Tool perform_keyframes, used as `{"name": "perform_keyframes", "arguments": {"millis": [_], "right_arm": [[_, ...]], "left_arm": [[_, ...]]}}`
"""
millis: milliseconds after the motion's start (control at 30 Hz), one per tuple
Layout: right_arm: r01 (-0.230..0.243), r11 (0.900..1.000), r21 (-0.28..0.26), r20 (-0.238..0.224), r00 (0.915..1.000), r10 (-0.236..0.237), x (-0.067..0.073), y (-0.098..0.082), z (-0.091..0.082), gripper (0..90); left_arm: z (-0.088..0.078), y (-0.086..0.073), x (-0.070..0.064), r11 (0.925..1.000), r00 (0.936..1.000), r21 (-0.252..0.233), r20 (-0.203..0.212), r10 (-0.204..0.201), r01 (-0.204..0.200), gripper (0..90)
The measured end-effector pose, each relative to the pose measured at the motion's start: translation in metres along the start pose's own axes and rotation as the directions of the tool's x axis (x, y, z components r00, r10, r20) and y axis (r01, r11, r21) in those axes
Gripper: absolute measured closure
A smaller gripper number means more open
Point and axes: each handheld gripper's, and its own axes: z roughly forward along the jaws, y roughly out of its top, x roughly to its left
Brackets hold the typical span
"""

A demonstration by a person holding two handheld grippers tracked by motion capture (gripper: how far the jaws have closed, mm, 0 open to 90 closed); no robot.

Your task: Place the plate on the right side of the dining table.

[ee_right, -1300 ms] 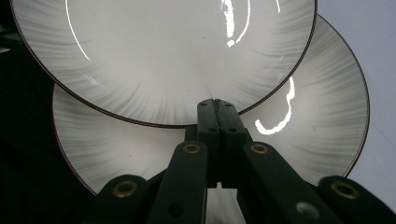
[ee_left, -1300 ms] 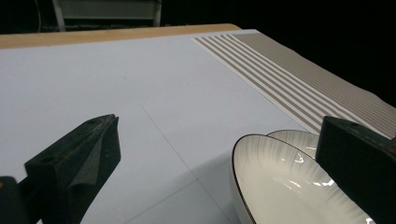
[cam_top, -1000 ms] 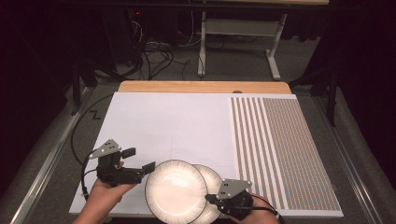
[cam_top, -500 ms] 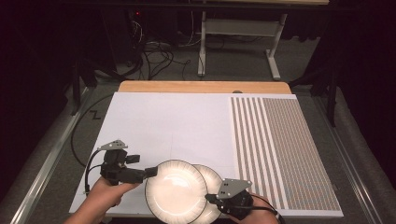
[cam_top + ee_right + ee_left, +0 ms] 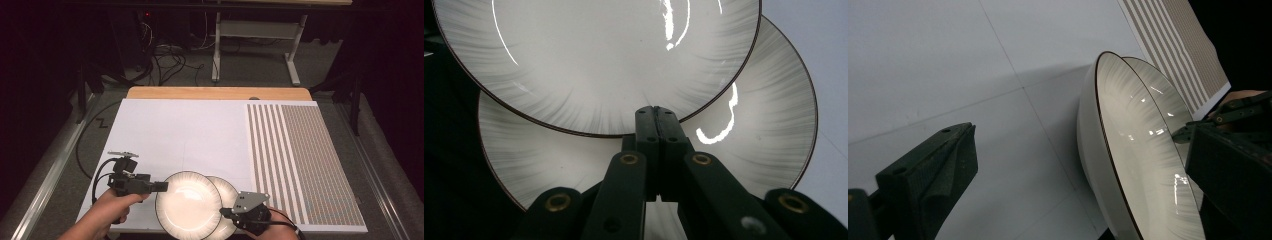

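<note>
Near the front edge of the white mat [image 5: 180, 130], the upper plate [image 5: 188, 205] lies tilted across the lower plate [image 5: 225, 192], its face up. Left gripper [image 5: 161, 187] gapes wide around its rim, apparently untouching. Right gripper [image 5: 656, 114] is fully closed, seemingly empty, over the lower plate.

We look down from above near edge; gripper views sit close, sharing stacked plates [image 5: 189, 204] at our 6 o'clock.

Two white dark-rimmed plates [image 5: 188, 204] overlap; table's [image 5: 190, 130] near edge.
</note>
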Motion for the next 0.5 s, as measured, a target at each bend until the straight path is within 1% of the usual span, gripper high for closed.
{"name": "perform_keyframes", "arguments": {"millis": [100,200,300,400,500], "right_arm": [[0.001,1.0,0.0,-0.001,1.0,-0.001,-0.0003,0.0,0.0001,90.0],[0.0,1.0,0.0,-0.001,1.0,0.0,-0.0006,0.0001,0.0002,90.0],[0.0,1.0,0.001,0.0,1.0,0.0,-0.0004,0.0,0.0001,90.0],[0.0,1.0,0.003,0.001,1.0,0.0,-0.0003,-0.0003,0.0001,90.0],[0.003,1.0,0.003,0.002,1.0,-0.003,-0.0003,-0.0004,0.0002,90.0]], "left_arm": [[-0.0002,0.0008,-0.0001,0.9993,0.9998,0.031,0.001,-0.022,0.022,0.7],[-0.0001,0.0018,-0.0007,0.9968,0.9986,0.06,0.007,-0.053,0.052,0.7],[-0.0003,0.0017,-0.0005,0.9951,0.9972,0.067,0.013,-0.073,0.072,0.7],[0.0006,0.0002,0.0014,0.9893,0.9925,0.087,0.024,-0.119,0.117,0.7],[0.002,-0.0011,0.0024,0.9829,0.9898,0.124,0.026,-0.14,0.136,0.7]]}}
